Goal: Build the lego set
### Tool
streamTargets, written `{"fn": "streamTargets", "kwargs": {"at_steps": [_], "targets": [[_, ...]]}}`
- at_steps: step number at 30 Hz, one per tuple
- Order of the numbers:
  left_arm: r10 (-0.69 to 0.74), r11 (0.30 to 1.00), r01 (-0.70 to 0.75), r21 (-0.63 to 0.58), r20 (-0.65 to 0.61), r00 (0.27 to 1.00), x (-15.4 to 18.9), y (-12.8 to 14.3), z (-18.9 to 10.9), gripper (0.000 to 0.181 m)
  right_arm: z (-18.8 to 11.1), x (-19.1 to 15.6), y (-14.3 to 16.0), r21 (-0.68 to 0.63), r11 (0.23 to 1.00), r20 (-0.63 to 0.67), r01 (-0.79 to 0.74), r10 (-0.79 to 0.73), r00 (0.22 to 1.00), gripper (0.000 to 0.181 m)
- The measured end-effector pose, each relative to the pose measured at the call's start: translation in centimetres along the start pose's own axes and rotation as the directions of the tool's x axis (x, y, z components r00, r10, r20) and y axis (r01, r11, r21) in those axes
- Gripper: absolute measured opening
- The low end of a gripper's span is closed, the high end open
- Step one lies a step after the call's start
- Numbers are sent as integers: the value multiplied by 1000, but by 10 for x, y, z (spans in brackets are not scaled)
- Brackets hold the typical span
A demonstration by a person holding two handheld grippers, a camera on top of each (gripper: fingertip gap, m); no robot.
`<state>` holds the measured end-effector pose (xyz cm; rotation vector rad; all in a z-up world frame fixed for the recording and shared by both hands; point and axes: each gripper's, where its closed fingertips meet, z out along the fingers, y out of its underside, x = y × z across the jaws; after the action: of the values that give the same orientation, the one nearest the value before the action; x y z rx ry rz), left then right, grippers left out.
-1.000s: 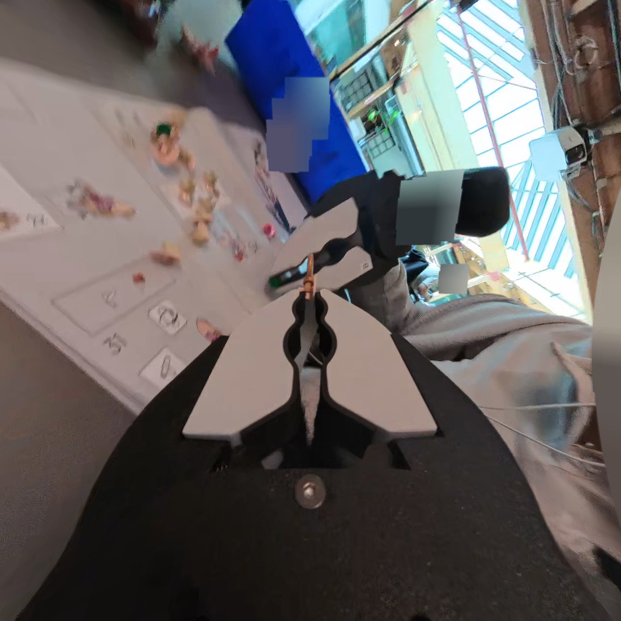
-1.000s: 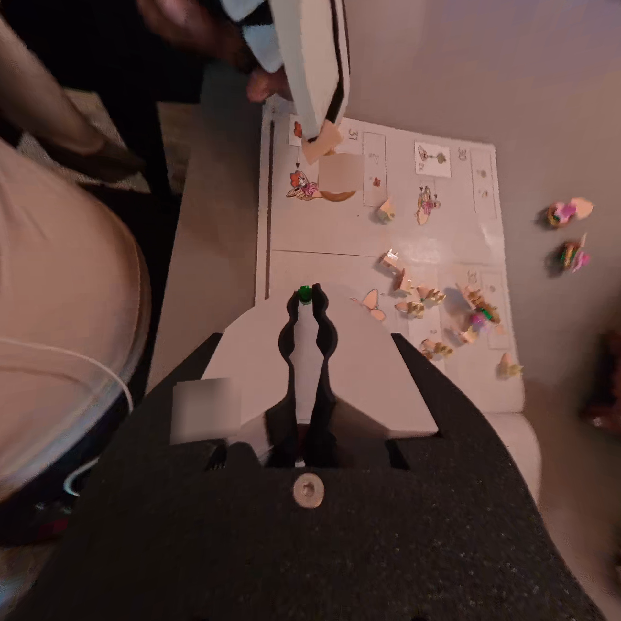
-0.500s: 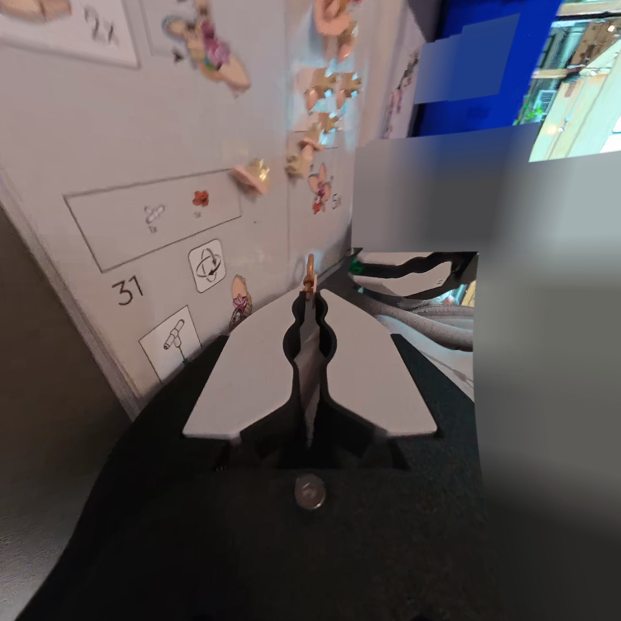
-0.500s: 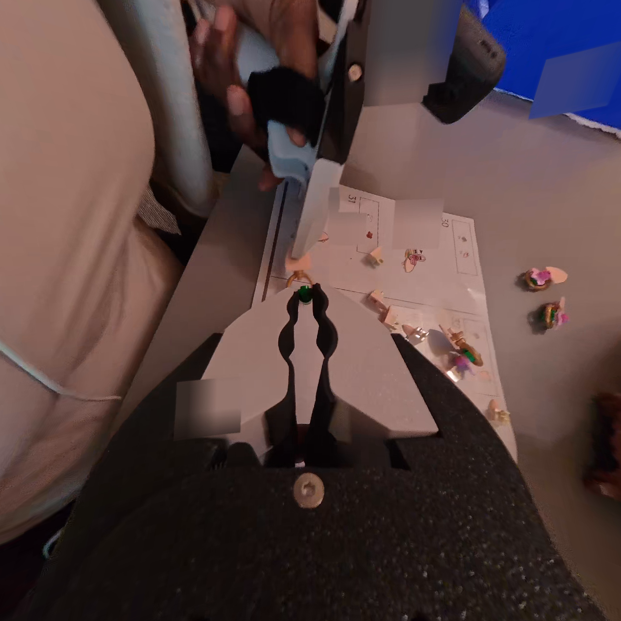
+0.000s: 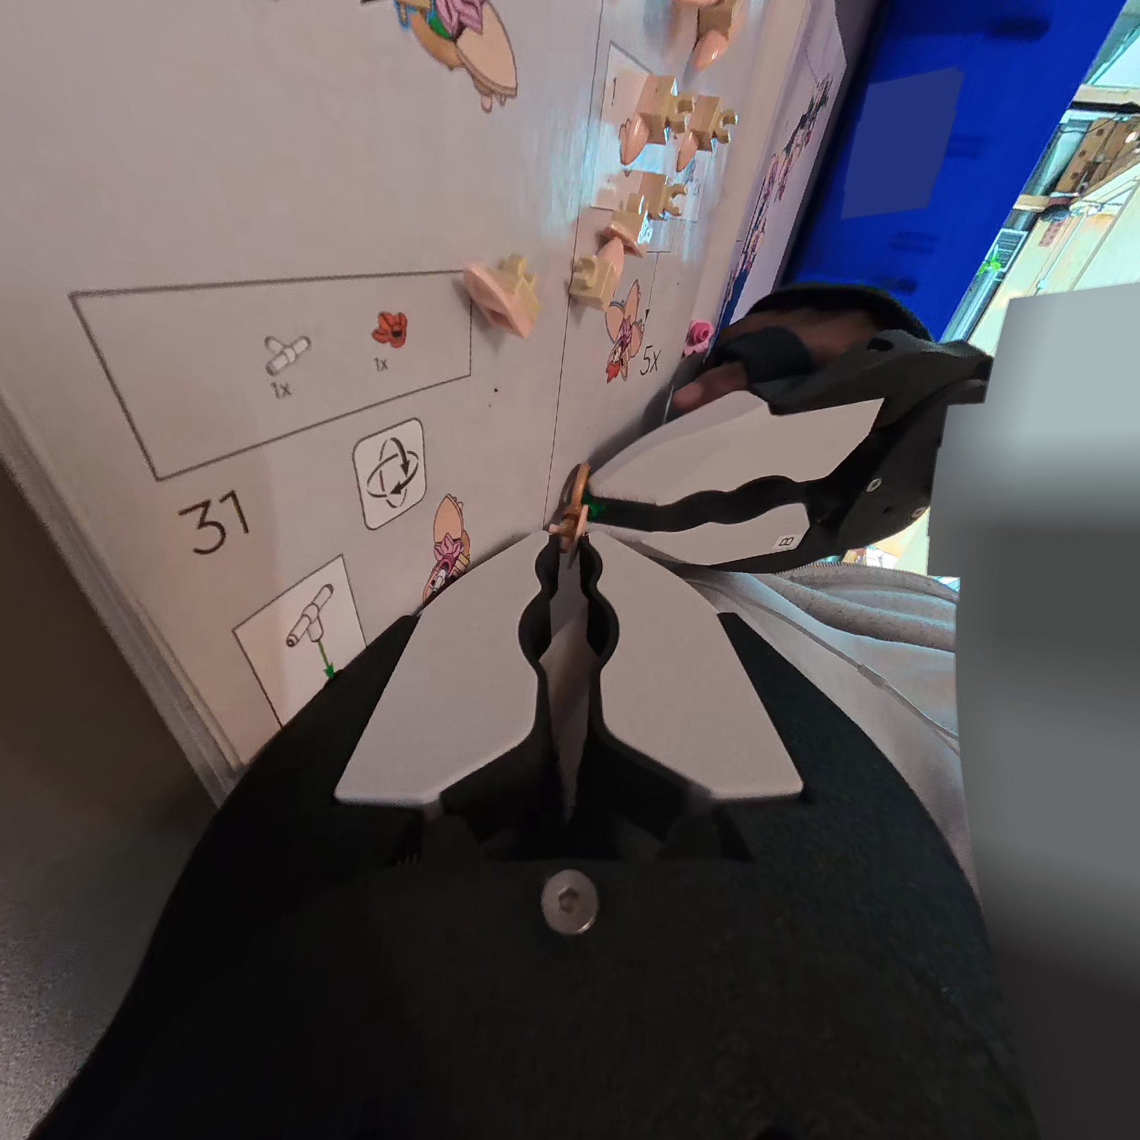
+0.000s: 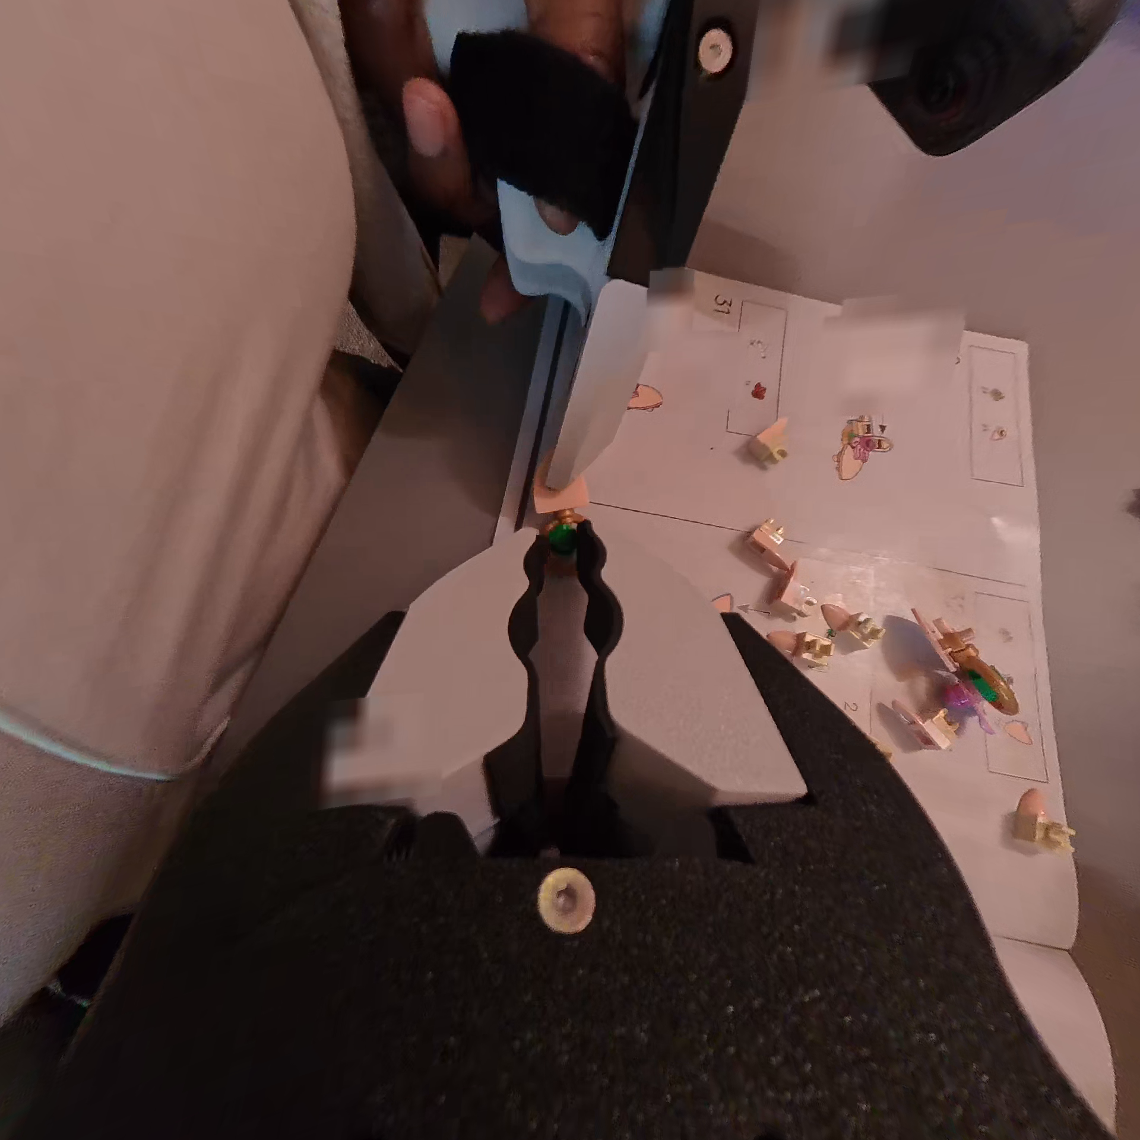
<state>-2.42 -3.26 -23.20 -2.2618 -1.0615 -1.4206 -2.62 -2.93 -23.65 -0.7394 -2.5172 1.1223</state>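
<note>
**Two tiny parts, tip to tip, right over the table's edge**

My left gripper (image 5: 570, 543) is pressed together on a small gold ring piece (image 5: 577, 499), pinched at the very tips. My right gripper (image 6: 562, 543) is closed on a little green stud piece (image 6: 562, 538), and the two are meeting nose to nose above the near corner of the instruction booklet (image 5: 247, 185). In the left wrist view the green part sits touching the gold ring; whether it has seated, I cannot tell.

Here is the worry: both holds are on slivers of plastic. If I push off-axis, I judge one part will twist in the pads and pop free. And look where we are: the table edge (image 6: 432, 444) runs just beside the meeting point, with my lap beyond it. A dropped piece there likely goes to the floor, not the page.

Room to move? Toward the booklet's middle it is open for a stretch, then the loose petal pieces (image 6: 820, 635) lie scattered, with a partly built flower (image 6: 974, 685) among them. A wide sweep that way could scatter them. Toward my body there is almost nothing: sleeve and torso crowd close. Best margin is straight up, or a short drift inward over the paper.
</note>
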Motion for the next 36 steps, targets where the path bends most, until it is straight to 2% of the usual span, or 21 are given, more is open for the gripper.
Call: {"fn": "streamTargets", "kwargs": {"at_steps": [10,14,18,21,31,36], "targets": [[1,1000,-1,-1,-27,1000,1,0,1,5,-2,3,2,-27,999,8,-27,27,1000,16],[5,1000,-5,-2,-33,999,1,0,1,5,-12,10,-2,3,1000,-25,-7,7,1000,5],[9,1000,-8,4,-41,999,2,0,2,5,-9,3,-7,-23,1000,-6,16,-16,1000,5],[9,1000,-8,10,-47,999,2,-1,2,5,-5,5,-2,-43,999,-38,19,-21,999,4],[8,1000,-8,14,-53,999,2,-1,1,5,-8,7,6,-40,996,-21,-80,80,997,4],[9,1000,-8,13,-54,998,2,-1,1,5,-13,3,-6,-3,993,-9,114,-114,993,5]]}}
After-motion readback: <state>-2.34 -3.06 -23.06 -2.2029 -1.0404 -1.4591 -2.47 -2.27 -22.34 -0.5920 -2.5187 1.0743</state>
